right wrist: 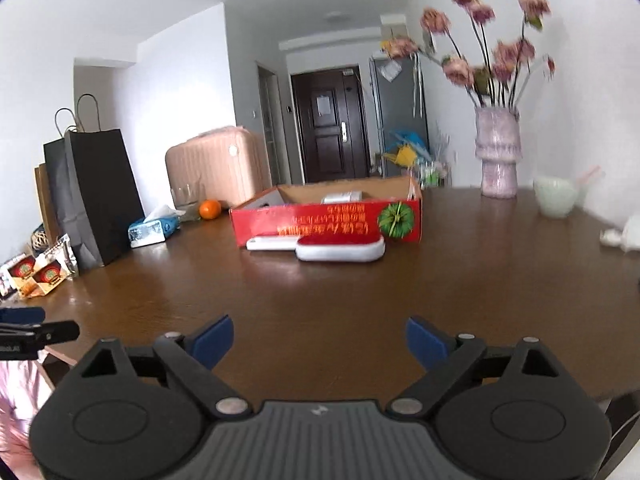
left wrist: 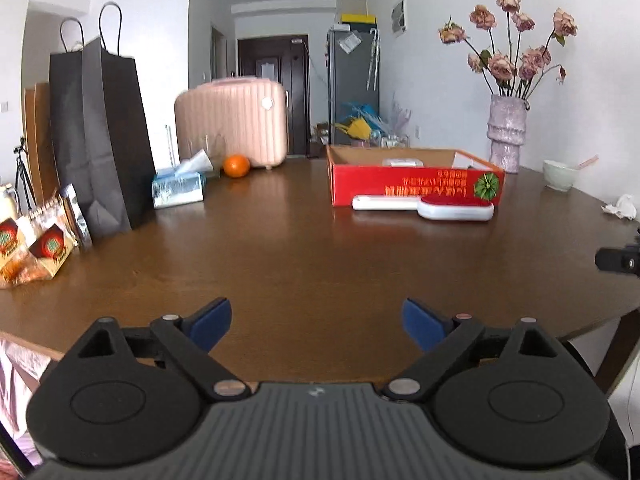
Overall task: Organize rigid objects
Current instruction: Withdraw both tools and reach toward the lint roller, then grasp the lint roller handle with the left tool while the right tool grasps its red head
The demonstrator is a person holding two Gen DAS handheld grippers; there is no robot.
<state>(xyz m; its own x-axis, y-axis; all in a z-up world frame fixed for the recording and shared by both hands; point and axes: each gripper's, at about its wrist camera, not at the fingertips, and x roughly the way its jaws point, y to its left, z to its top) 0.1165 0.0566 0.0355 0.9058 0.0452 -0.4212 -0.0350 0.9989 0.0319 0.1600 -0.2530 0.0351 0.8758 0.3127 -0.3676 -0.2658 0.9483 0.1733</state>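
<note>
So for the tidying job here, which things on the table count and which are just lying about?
Part of the job, most likely:
- red box, open-topped, already holding a white item I can't make out
- white and red brush lying in front of it
- left gripper and right gripper, both open and empty

Just lying about:
- black bags
- tissue pack
- orange
- pink suitcase
- vase of flowers
- bowl

Setting: a lived-in home, dining area opening onto an entry hall. Landmark was the round brown wooden table. On its far edge stood a vase of dried roses and a pink suitcase; beyond the table, a dark front door and a grey refrigerator.
</note>
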